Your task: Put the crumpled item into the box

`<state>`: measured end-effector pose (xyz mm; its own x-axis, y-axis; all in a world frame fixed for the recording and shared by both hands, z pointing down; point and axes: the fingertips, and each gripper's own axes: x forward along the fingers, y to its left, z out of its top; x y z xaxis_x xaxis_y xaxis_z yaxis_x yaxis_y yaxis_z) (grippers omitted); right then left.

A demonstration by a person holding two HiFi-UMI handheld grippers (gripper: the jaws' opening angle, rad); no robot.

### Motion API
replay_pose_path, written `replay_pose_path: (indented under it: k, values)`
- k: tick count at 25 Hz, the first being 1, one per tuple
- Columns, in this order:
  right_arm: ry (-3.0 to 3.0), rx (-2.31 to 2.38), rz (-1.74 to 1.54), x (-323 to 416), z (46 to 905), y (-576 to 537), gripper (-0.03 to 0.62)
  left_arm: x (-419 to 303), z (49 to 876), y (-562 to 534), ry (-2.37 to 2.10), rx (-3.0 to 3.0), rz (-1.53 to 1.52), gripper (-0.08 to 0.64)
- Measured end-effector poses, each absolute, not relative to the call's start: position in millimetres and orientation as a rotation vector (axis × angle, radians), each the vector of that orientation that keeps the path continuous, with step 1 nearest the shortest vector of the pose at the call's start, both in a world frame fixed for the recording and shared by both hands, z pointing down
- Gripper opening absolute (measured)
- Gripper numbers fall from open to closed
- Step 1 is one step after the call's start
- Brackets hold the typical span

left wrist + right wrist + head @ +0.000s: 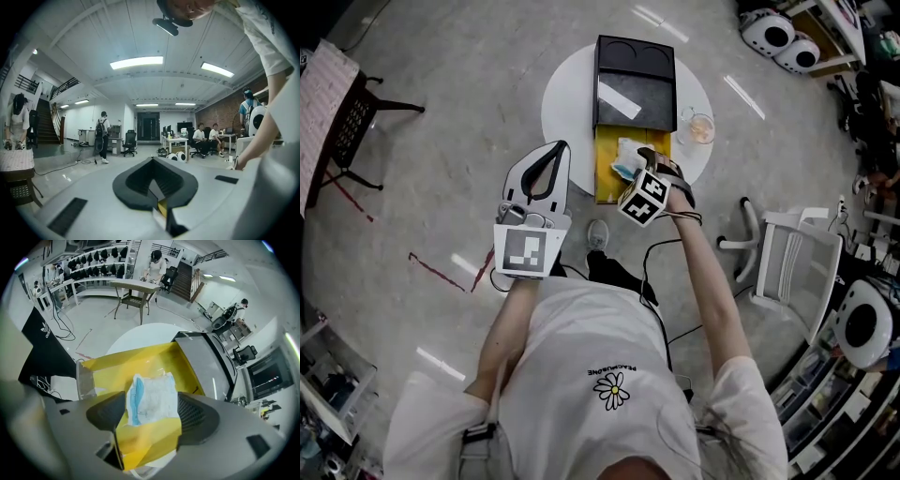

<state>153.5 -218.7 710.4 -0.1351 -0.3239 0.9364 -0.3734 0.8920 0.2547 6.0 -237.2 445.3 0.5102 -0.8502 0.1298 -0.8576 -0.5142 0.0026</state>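
In the head view a round white table carries the yellow-lined box, with a dark flap adjoining its far end and a clear cup just beside it on the right. The crumpled item, white with a blue edge, lies inside the box at its far right part. The right tool points steeply down over that spot, its marker cube toward the camera. The left tool is held off the table's near left edge, well apart from the box. In the left gripper view the left tool looks level across a large room with desks, chairs and people. Its jaws are together with nothing between them. In the right gripper view the right tool has its jaws spread wide. The crumpled item lies between them on the yellow bottom of the box. The pads stand at its sides without squeezing it. The dark flap runs off to the right, and the table shows beyond.
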Motion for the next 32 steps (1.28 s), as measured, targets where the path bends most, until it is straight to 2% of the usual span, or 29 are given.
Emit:
replay_pose_path:
  k: [5, 13, 15, 20, 23, 25, 32]
  values:
    - [-1.781, 0.674, -0.002, 157, 672, -241, 0.328, 15, 436, -238, -1.490, 2.709, 0.144, 0.000]
    - [-1.958, 1.136, 0.078, 166, 558, -280, 0.314, 38, 411, -243, -1.421, 2.809, 0.099, 0.000]
    - [-1.986, 1.259, 0.071, 172, 530, -284, 0.243, 43, 405, -245, -1.405, 2.829, 0.088, 0.000]
    - [-2.035, 1.501, 0.069, 185, 481, -278, 0.140, 60, 392, -248, -1.360, 2.895, 0.071, 0.000]
    - [-2.083, 1.666, 0.102, 193, 462, -269, 0.023, 69, 384, -251, -1.333, 2.939, 0.062, 0.000]
    - [-2.100, 1.777, 0.135, 196, 450, -260, 0.005, 72, 380, -251, -1.318, 2.959, 0.051, 0.000]
    - [-2.026, 2.072, 0.123, 213, 415, -217, 0.003, 75, 372, -248, -1.309, 2.970, 0.028, 0.000]
